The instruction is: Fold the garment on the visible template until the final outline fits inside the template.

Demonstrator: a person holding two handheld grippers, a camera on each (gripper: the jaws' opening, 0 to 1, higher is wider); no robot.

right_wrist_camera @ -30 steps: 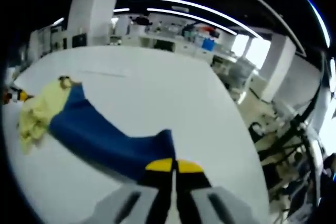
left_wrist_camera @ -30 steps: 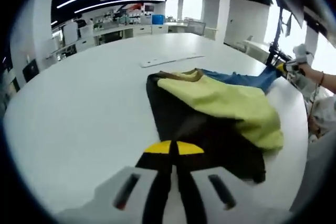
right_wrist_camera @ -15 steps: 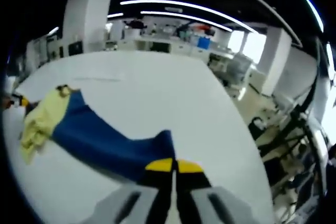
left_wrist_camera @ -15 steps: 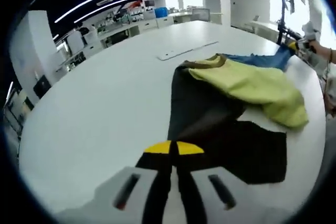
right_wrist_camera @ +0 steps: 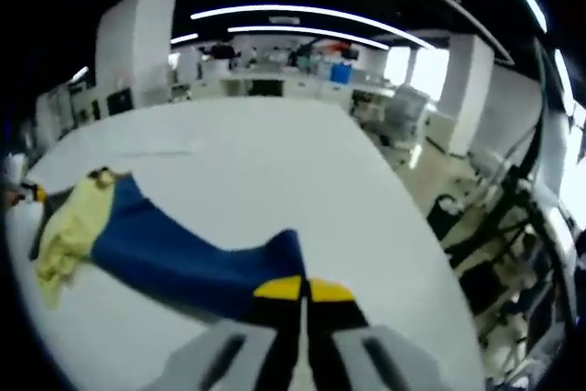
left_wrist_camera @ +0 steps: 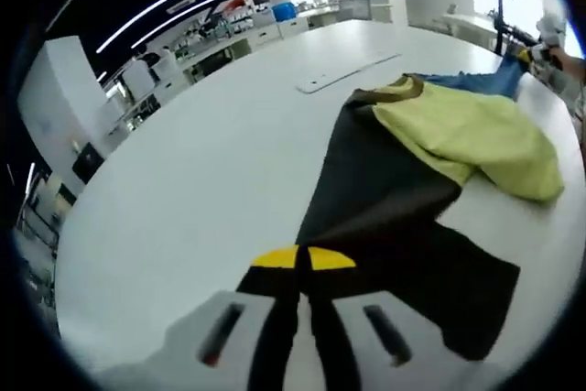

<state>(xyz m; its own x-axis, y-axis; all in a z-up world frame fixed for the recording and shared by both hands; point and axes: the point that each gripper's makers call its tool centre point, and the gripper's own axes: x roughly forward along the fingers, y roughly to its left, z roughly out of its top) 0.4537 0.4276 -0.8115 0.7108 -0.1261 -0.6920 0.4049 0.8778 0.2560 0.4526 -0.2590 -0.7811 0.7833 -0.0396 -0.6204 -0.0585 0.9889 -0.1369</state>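
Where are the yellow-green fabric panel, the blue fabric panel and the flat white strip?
yellow-green fabric panel [left_wrist_camera: 476,139]: left gripper view, panel's middle.
blue fabric panel [right_wrist_camera: 174,254]: right gripper view, mid-panel.
flat white strip [left_wrist_camera: 352,73]: left gripper view, strip's middle.

I work in an open-plan lab: white worktop [left_wrist_camera: 183,190], benches [right_wrist_camera: 275,80] at twelve o'clock, strip lights [right_wrist_camera: 302,14], white pillars [right_wrist_camera: 137,43].

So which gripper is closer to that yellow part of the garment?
Left. Its gripper grips the black cloth beside the yellow part; the right gripper holds the far blue end.
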